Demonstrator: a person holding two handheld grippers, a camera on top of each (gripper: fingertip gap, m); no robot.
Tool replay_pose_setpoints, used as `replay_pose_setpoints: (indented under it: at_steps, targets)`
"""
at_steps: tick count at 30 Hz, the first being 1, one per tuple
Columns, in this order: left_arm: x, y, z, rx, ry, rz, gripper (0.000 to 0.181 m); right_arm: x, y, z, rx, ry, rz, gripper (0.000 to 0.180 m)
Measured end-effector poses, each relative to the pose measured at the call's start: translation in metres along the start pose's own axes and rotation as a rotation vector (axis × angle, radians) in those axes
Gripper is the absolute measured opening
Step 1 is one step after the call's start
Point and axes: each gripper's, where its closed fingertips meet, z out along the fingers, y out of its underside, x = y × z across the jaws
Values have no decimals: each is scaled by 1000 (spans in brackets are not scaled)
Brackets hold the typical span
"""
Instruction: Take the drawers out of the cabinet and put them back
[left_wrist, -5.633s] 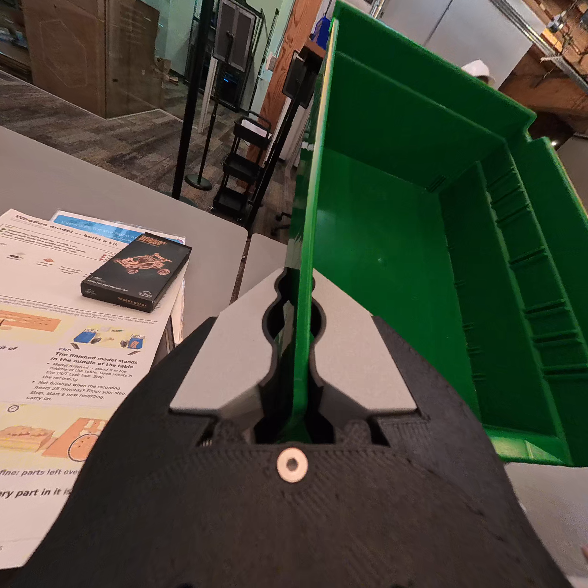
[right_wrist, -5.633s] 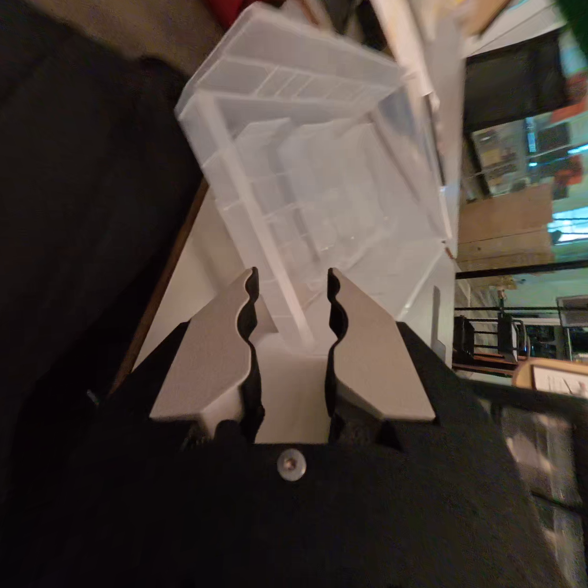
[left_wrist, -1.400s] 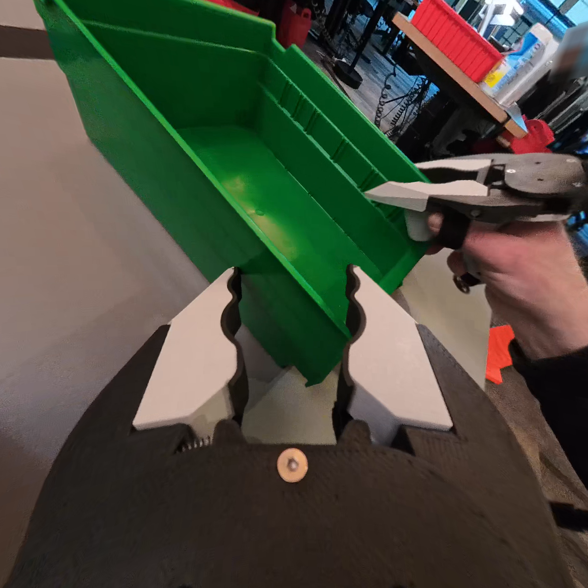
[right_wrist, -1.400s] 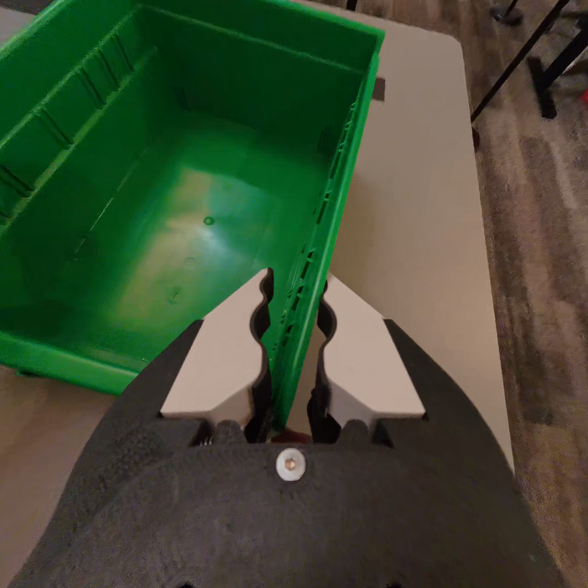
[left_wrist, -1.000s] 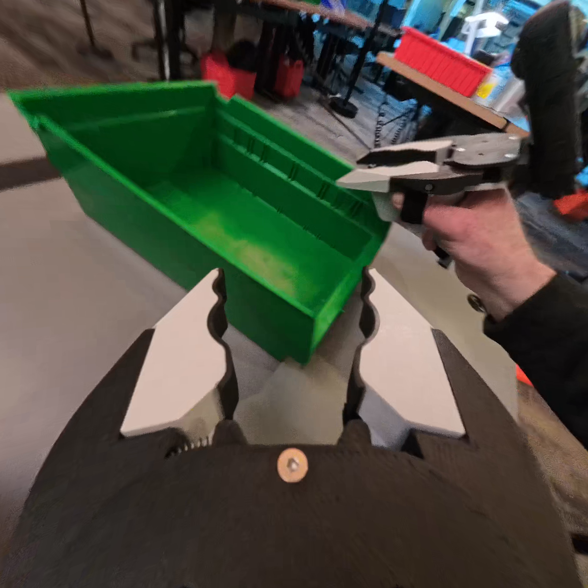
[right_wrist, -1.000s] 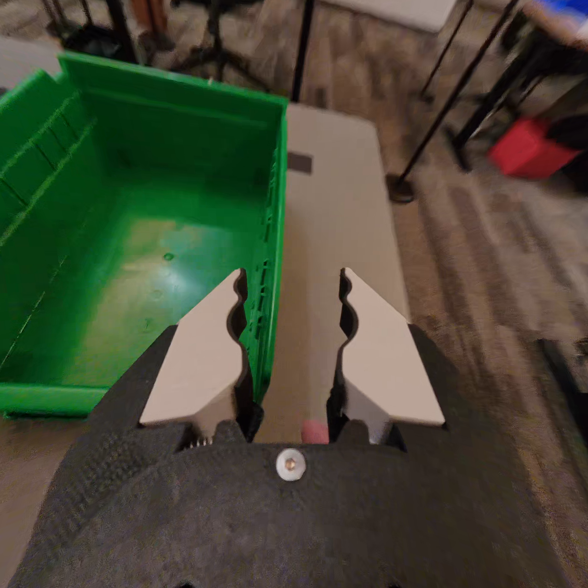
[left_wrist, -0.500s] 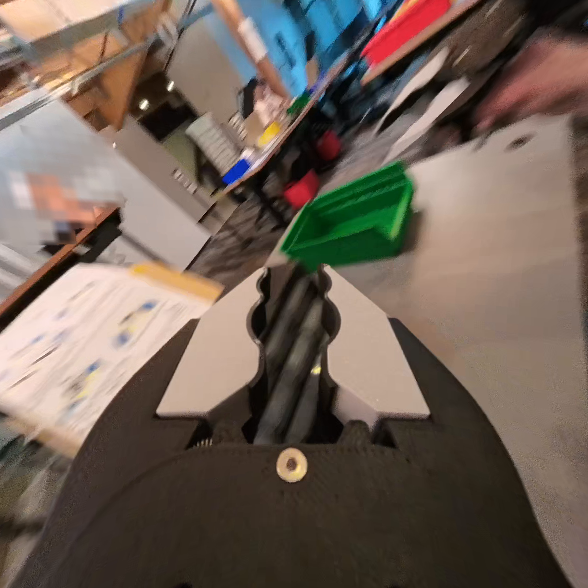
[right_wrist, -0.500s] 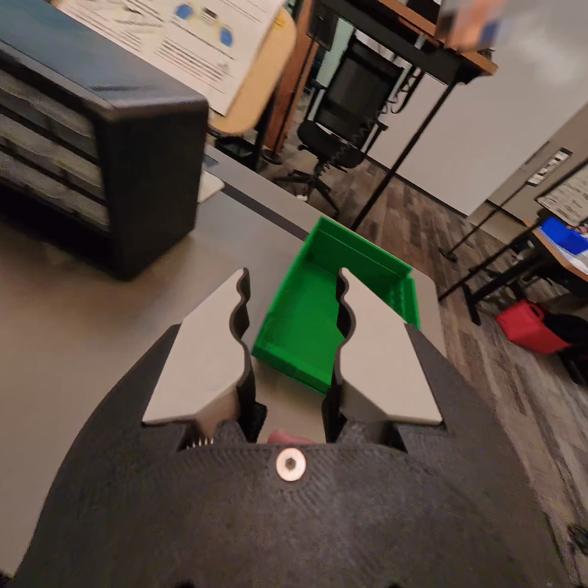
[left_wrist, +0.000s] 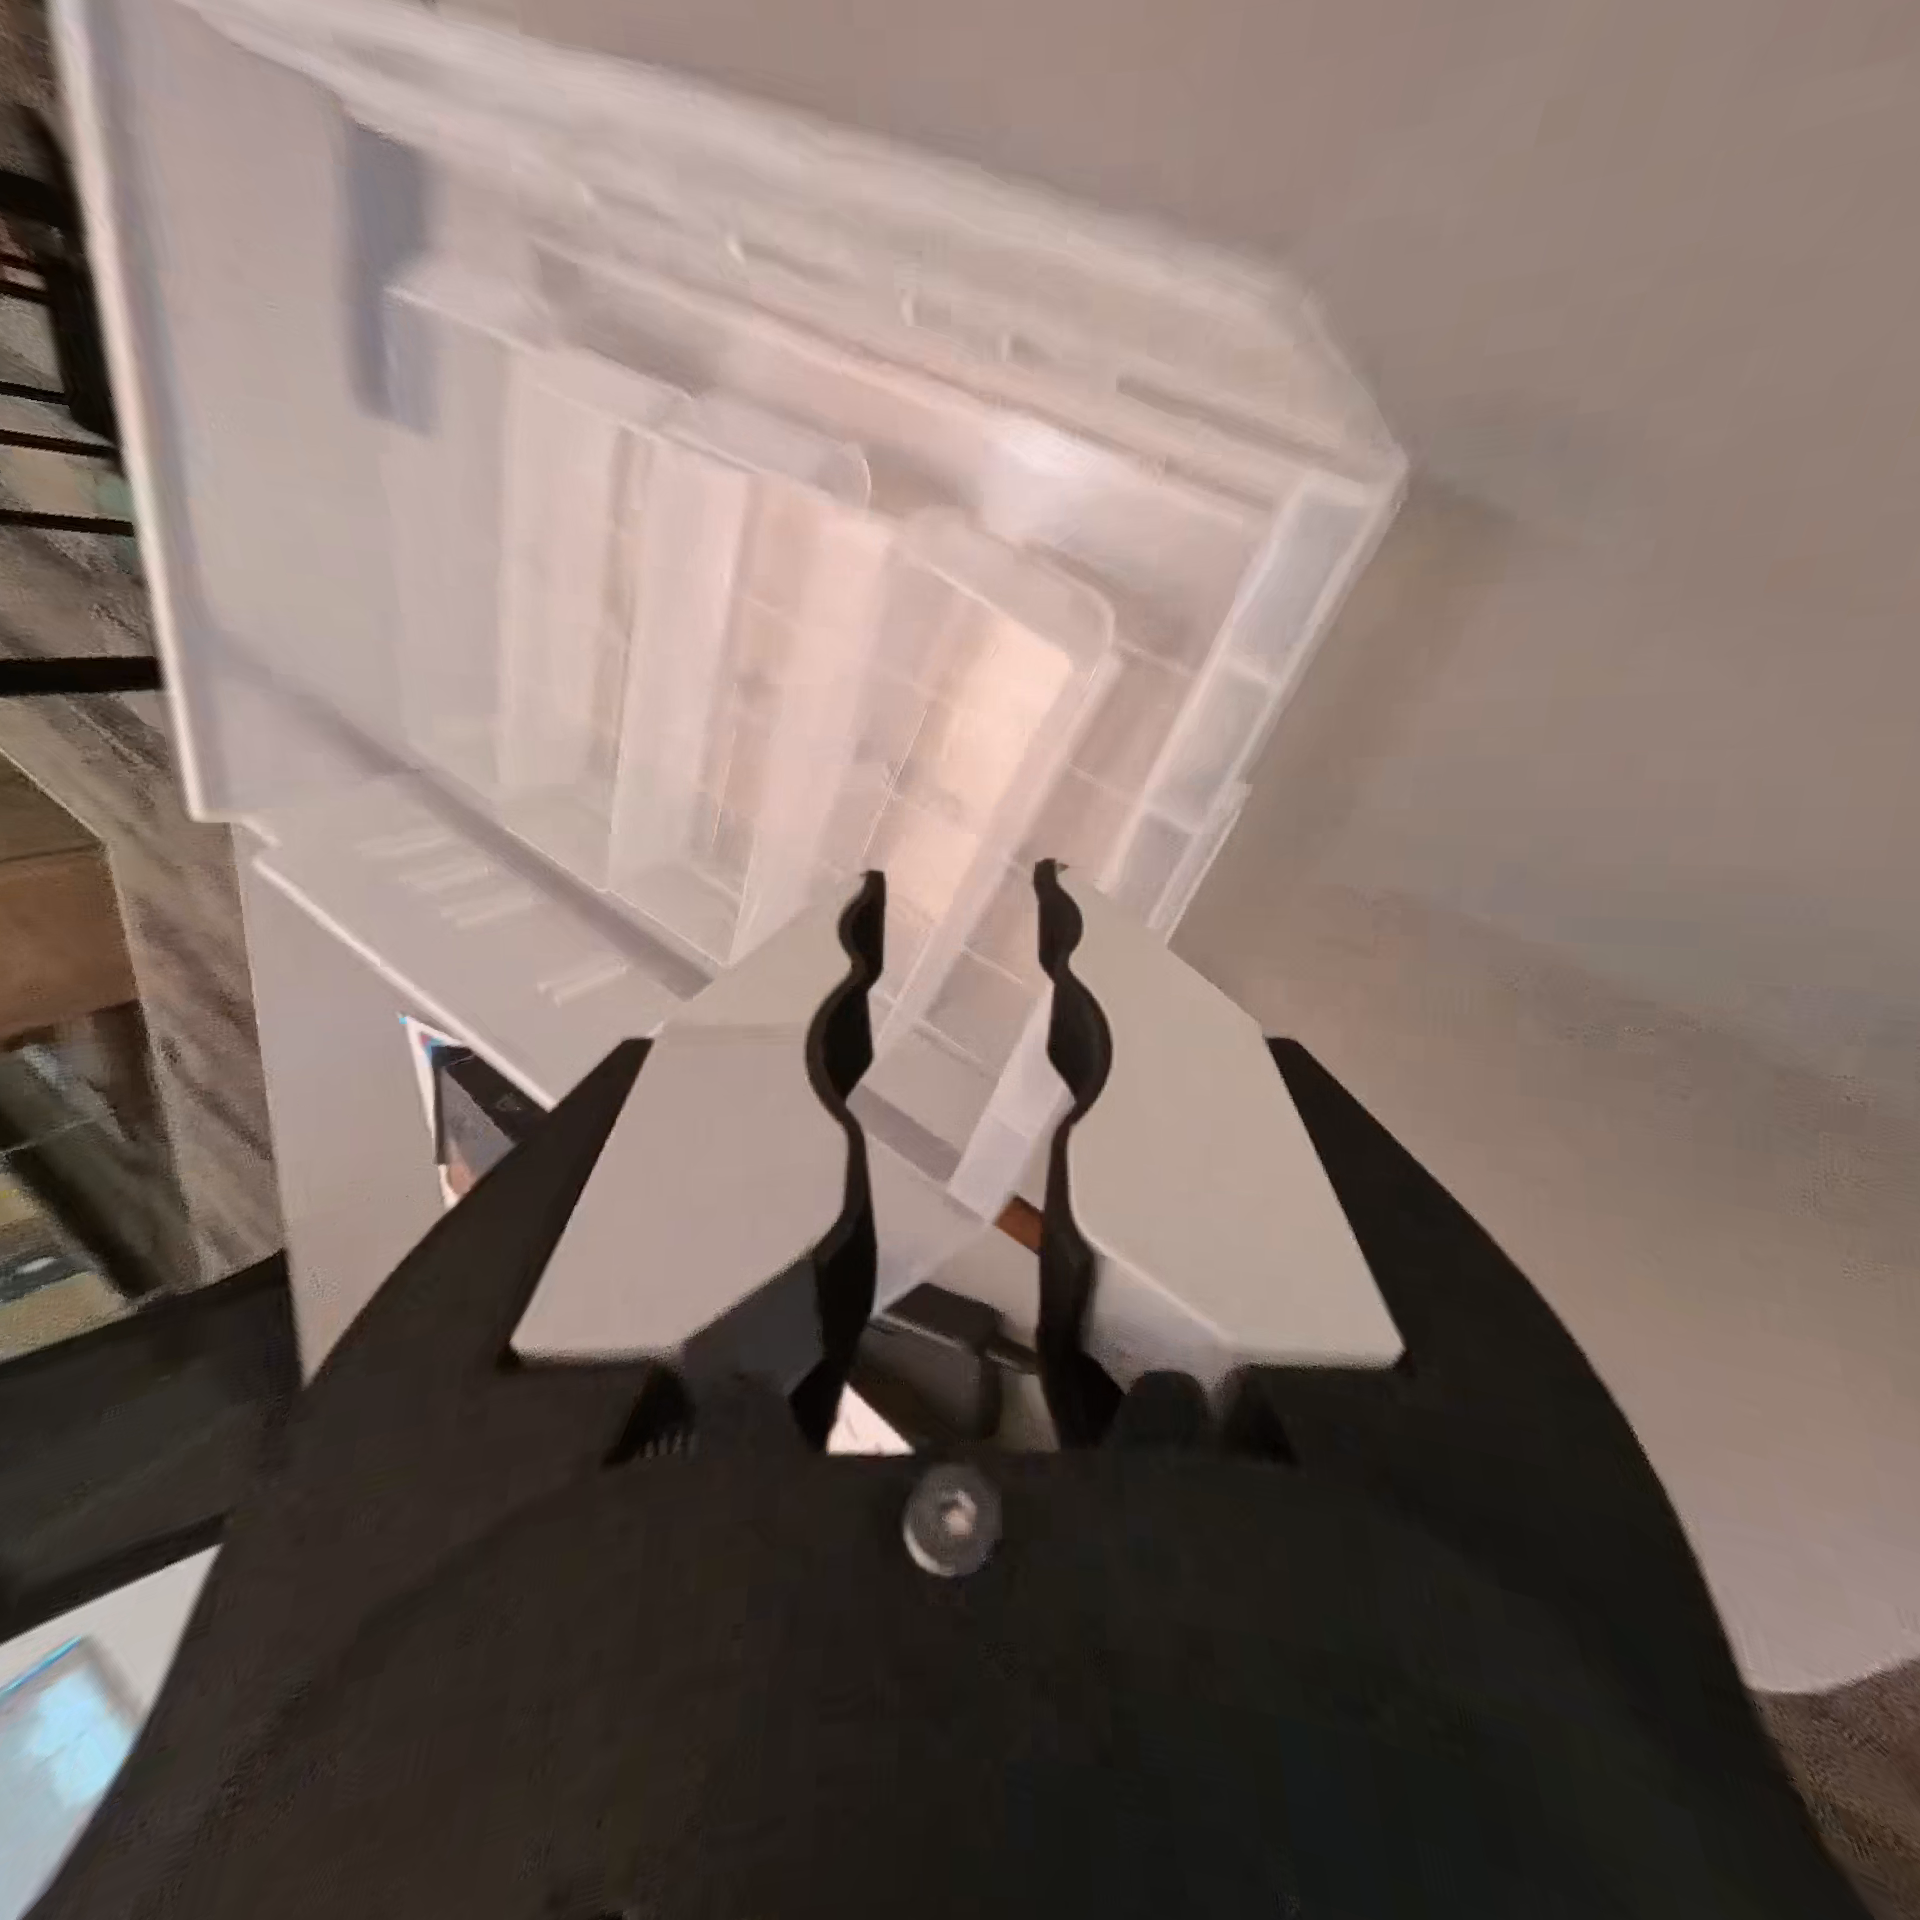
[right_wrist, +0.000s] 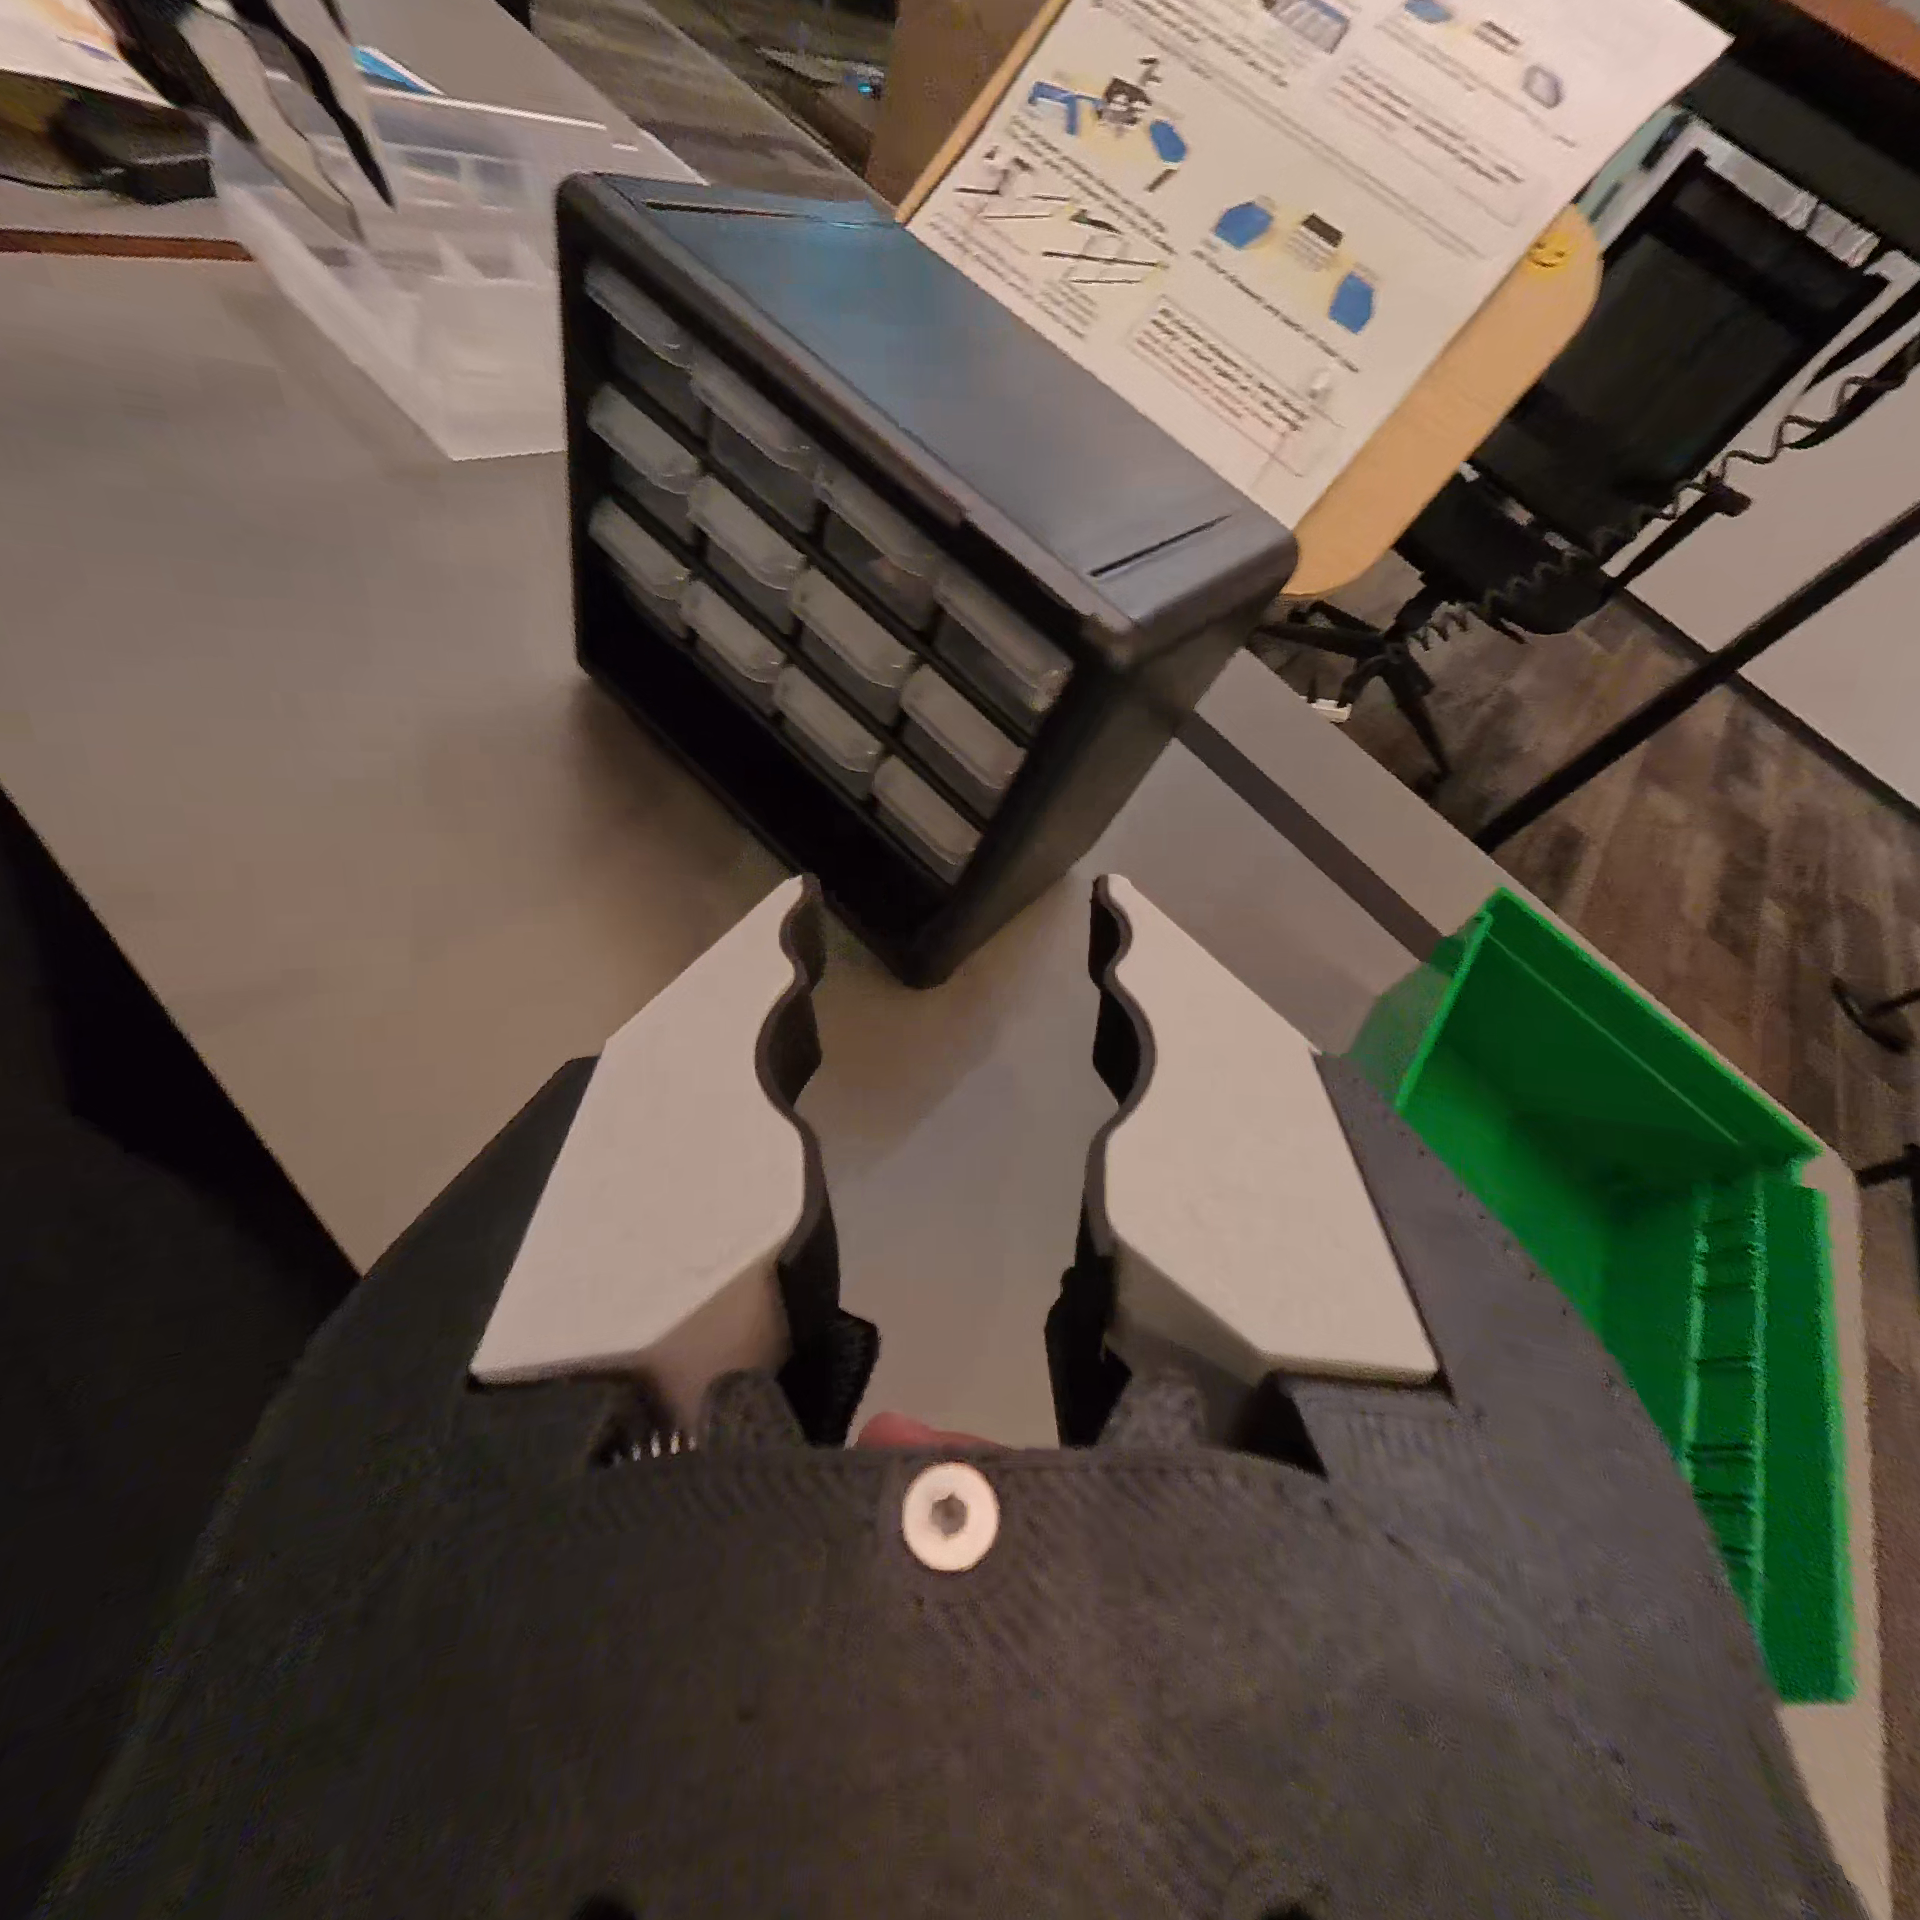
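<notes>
The black cabinet (right_wrist: 914, 343) stands on the grey table (right_wrist: 260, 644), with several small clear drawers (right_wrist: 852, 634) closed in its front. My right gripper (right_wrist: 951, 904) is open and empty, just above the table, a short way in front of the cabinet's near bottom corner. My left gripper (left_wrist: 958, 883) hovers over a clear plastic compartment box (left_wrist: 727, 520). Its jaws stand a narrow gap apart, and a corner of a clear flap shows in that gap. The view is blurred, so I cannot tell if they touch it. The left gripper also shows far off in the right wrist view (right_wrist: 291, 114).
An empty green bin (right_wrist: 1621, 1195) sits on the table to the right of my right gripper. A cardboard panel with a printed sheet (right_wrist: 1299, 166) leans behind the cabinet. The clear box (right_wrist: 416, 281) lies left of the cabinet. A chair (right_wrist: 1662, 364) stands beyond the table.
Both grippers have let go of the green bin and pulled away from it. The left swung over to the clear box. The right backed off and now faces the cabinet.
</notes>
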Motion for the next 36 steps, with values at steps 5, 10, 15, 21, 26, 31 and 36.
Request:
replay_pose_setpoints:
  at_steps: [5, 10, 15, 21, 26, 31, 36]
  targets:
    - [-2, 13, 44, -71, 49, 49, 22, -16, -2, 3, -20, -34, 35, 50]
    - [8, 20, 67, -106, 144, 54, 17, -21, 1, 8, -37, -48, 58, 49]
    - [12, 20, 70, -111, 160, 74, 0, -27, 0, 17, -48, -73, 57, 49]
    - [15, 5, 33, -43, 118, 59, 0, -47, -8, 26, -29, -132, 35, 52]
    - [36, -35, -34, 23, 71, 122, 0, -85, -15, 34, -14, -250, 16, 65]
    - [108, -99, -81, 91, 101, 304, 0, -118, -13, 52, -35, -318, 8, 77]
    - [212, -183, -100, 287, 244, 533, 0, -147, 7, 78, -69, -377, 54, 94]
